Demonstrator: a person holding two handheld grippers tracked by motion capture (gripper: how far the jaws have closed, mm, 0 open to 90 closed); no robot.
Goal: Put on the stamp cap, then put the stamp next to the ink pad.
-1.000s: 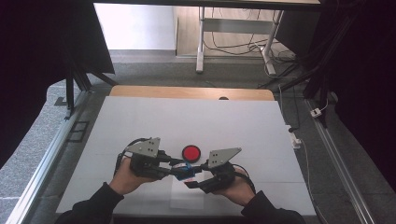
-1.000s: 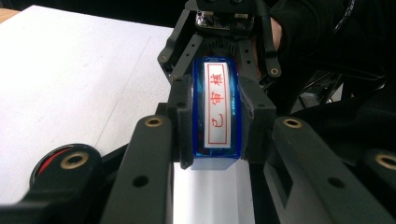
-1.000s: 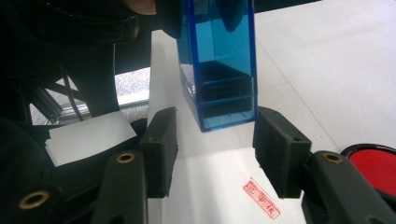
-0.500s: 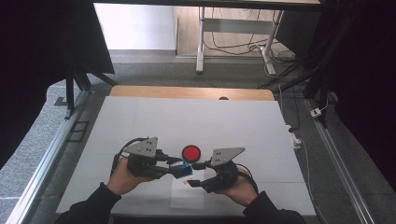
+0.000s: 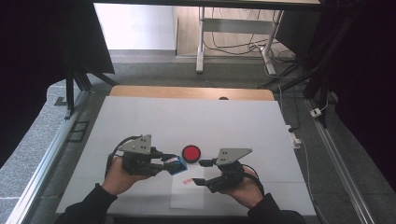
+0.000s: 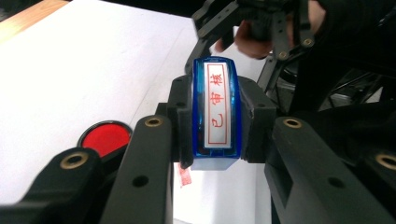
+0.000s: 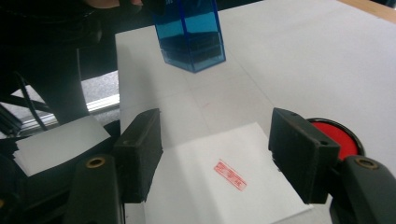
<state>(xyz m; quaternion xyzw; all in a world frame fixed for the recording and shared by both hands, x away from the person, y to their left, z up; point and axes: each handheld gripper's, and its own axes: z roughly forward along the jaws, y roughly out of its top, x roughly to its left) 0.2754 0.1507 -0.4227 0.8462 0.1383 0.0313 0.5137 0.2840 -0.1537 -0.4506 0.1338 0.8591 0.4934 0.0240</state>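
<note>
Red Chinese characters, 已审核, are read top to bottom inside a red rectangular frame on the white label of the blue translucent plastic stamp [image 6: 215, 111], seen in the left gripper view. A small red rectangular imprint [image 7: 229, 175] is seen on the white sheet of paper [image 7: 201, 196] in the right gripper view; its characters are too small and blurred to be read. The same imprint [image 5: 187, 181] is made out as a red mark in the high view.

Glossy blue plastic stamp [image 6: 215, 112] (translucent), matt white paper sheet [image 7: 224, 186]
</note>
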